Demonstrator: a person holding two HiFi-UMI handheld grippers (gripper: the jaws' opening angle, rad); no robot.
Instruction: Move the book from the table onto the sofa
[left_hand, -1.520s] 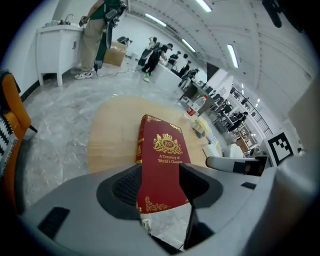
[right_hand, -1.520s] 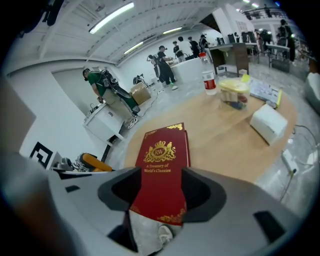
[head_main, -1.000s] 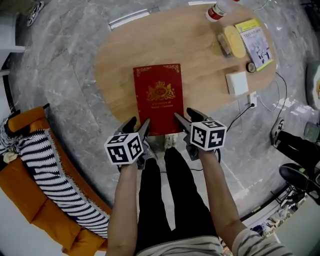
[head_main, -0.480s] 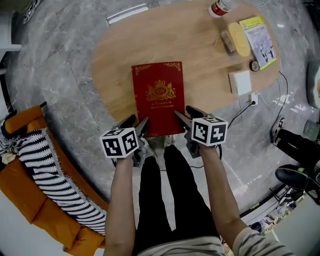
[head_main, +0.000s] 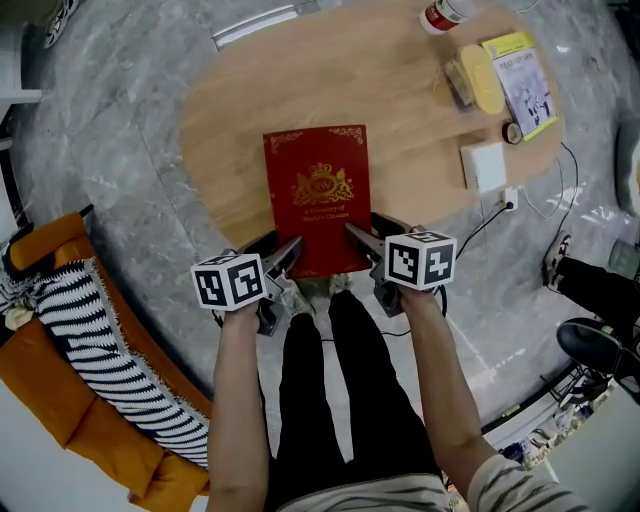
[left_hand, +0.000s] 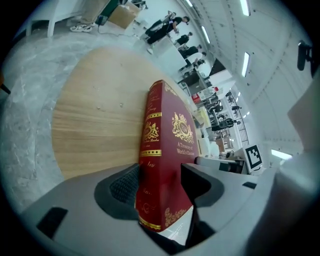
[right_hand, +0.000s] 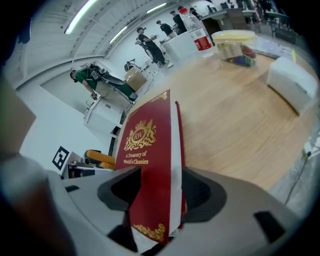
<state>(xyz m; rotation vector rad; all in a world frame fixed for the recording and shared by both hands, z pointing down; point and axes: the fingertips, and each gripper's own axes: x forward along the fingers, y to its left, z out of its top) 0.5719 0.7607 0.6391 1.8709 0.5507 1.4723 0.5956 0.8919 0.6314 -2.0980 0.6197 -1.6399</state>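
One wide stretch of marble floor (head_main: 120, 130) lies between the orange sofa (head_main: 45, 390), low at the person's left, and the desk (head_main: 400, 150). The carry therefore looks long and sideways, and a slip on the way would drop the load on stone. The desk is a lesser worry: the book (head_main: 317, 195) lies flat on it with its near end over the edge, and dragging instead of lifting could scrape the cover. The red book looks thick and probably heavy, and it is gripped only at that near end, so its far end may sag and lever it loose as it rises. The left gripper (head_main: 280, 248) has its jaws set wide on the spine-side corner, pressing both covers; the right gripper (head_main: 372, 230) is closed the same way on the page-side corner. If one lifts ahead of the other the book could twist, and on the right the pages may fan out.
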